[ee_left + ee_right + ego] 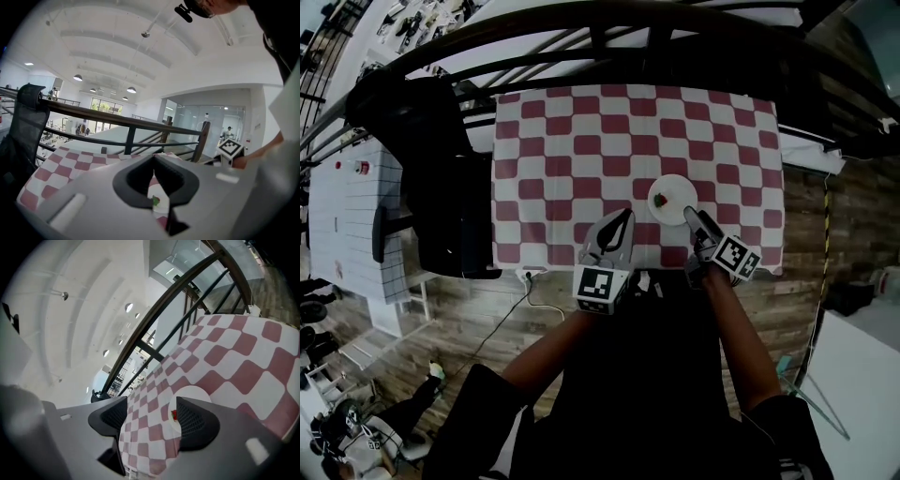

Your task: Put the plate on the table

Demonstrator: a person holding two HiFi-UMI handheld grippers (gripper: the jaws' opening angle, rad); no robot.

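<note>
The plate [679, 191] sits on the checked table [581, 141], partly hidden behind a jaw of the right gripper [151, 420], which gapes wide and empty. On the plate lies a small red-and-green morsel [660, 199] — too tiny to name. The left gripper [153, 164] is pinched closed, empty.

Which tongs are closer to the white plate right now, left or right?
Right. The right tongs sit open at the plate's near right edge; the left tongs hover off to its left, apart.

Plate [196, 391] beyond wide-apart jaws
</note>
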